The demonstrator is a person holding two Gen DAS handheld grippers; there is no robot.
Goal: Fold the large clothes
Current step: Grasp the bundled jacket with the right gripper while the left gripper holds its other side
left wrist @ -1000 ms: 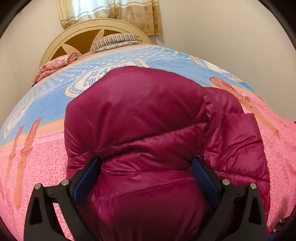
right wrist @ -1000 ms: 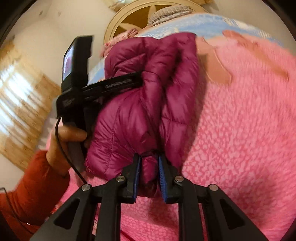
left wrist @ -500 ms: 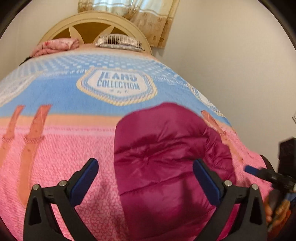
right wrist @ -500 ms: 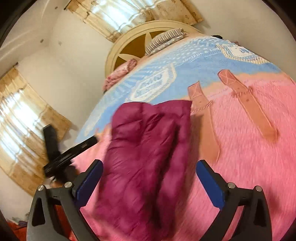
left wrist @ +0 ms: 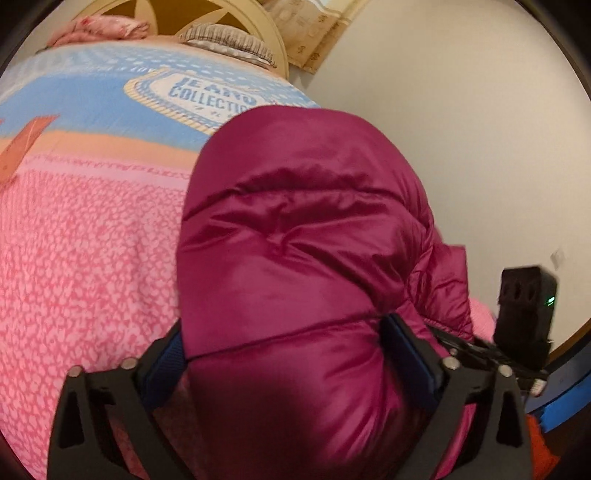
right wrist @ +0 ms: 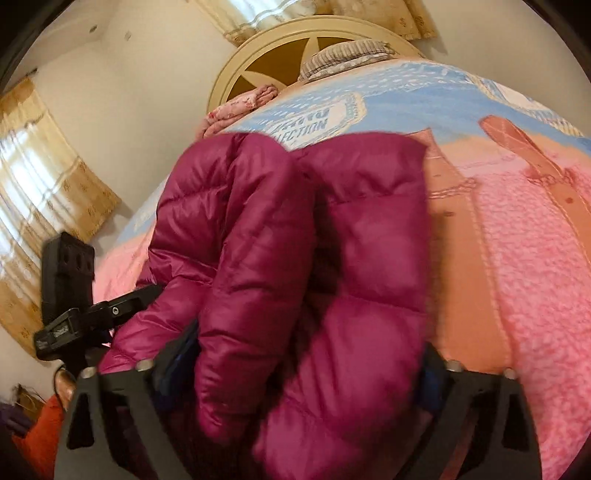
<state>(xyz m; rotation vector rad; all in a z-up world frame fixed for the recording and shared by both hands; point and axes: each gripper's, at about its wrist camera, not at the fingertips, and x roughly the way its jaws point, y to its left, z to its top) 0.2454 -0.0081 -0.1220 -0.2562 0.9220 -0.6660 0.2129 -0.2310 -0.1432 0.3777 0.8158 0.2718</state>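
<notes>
On the bed's pink and blue blanket [left wrist: 85,236] lies the folded magenta jacket [left wrist: 303,236]. The left gripper [left wrist: 288,354] and right gripper [right wrist: 295,365] both stand wide open around the bundle, touching its sides, probably to press or lift it together.

Both wrist views close, facing headboard [left wrist: 207,14] – share jacket [left wrist: 303,236].

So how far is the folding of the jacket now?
Mostly done: the magenta puffer jacket lies on the pink blanket as a thick folded bundle. In hand: the left tongs and right tongs each straddle its near end, wide open around the bulk. Left: perhaps pressing it flat or one last fold.
</notes>
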